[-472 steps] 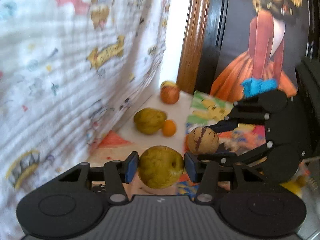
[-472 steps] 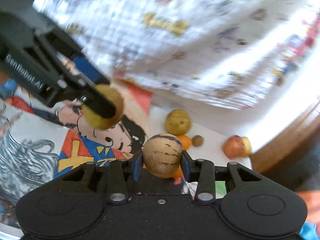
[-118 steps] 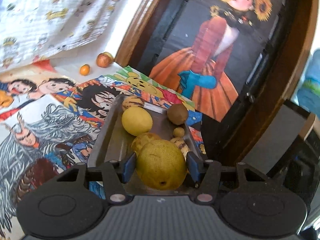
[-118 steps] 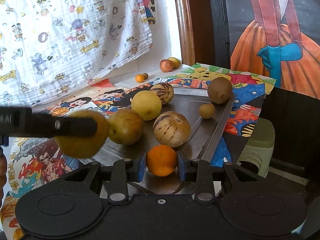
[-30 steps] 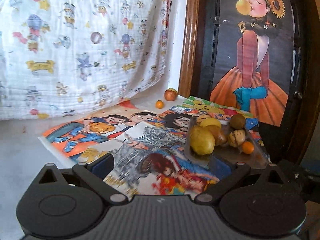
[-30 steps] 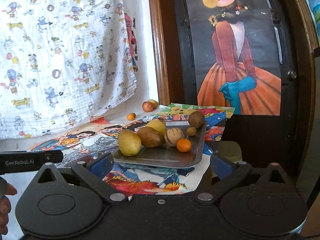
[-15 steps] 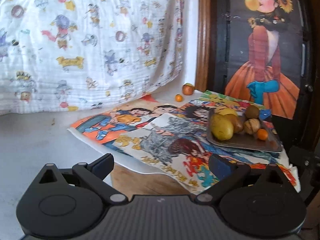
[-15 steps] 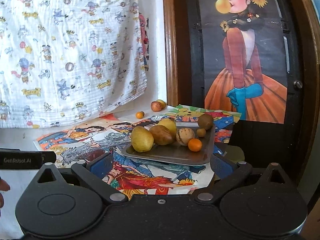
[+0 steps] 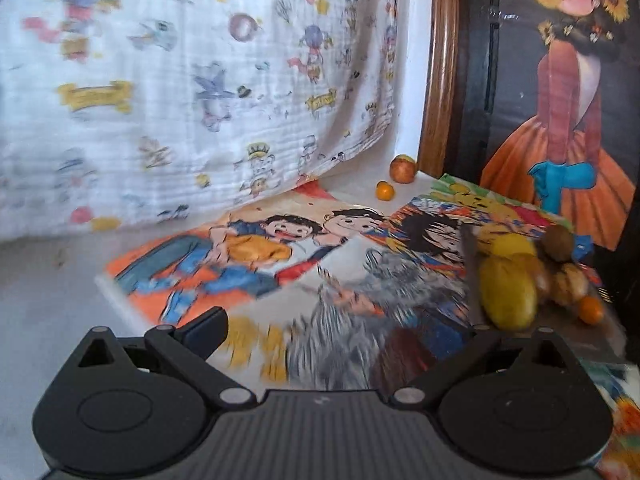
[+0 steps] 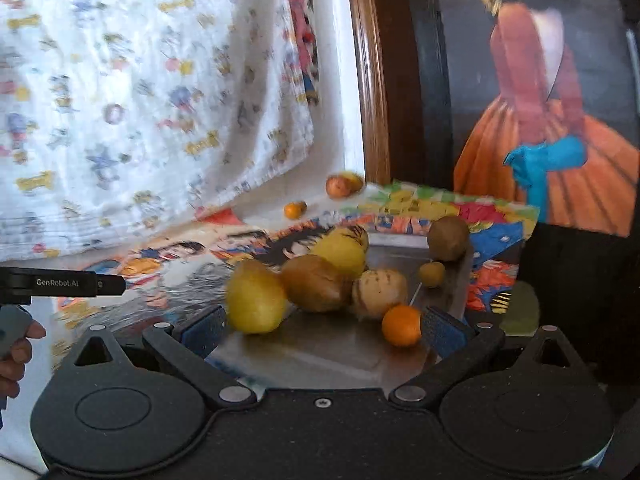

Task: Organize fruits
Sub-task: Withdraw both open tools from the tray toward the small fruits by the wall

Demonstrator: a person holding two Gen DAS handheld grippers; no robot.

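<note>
A metal tray (image 10: 320, 348) on the cartoon-printed mat holds several fruits: a yellow pear (image 10: 256, 298), a brown pear (image 10: 316, 282), a striped melon (image 10: 378, 288), an orange (image 10: 401, 325) and a kiwi (image 10: 448, 238). The tray also shows at the right of the left wrist view (image 9: 600, 332), with the yellow pear (image 9: 507, 298) nearest. A small orange (image 9: 385, 190) and an apple (image 9: 402, 169) lie far back by the wall. My left gripper (image 9: 348, 330) is open and empty above the mat. My right gripper (image 10: 320, 326) is open and empty at the tray's near edge.
A patterned white cloth (image 9: 180, 80) hangs along the back left. A wooden frame (image 9: 438, 68) and a dark panel with a painted girl (image 9: 568, 92) stand behind the tray. The left gripper's body (image 10: 60, 282) and the hand holding it show at the right view's left edge.
Both grippers have moved forward, closer to the mat and tray; the right one now has its fingers at the tray's near edge. Both stay open and empty. The fruits have not moved.
</note>
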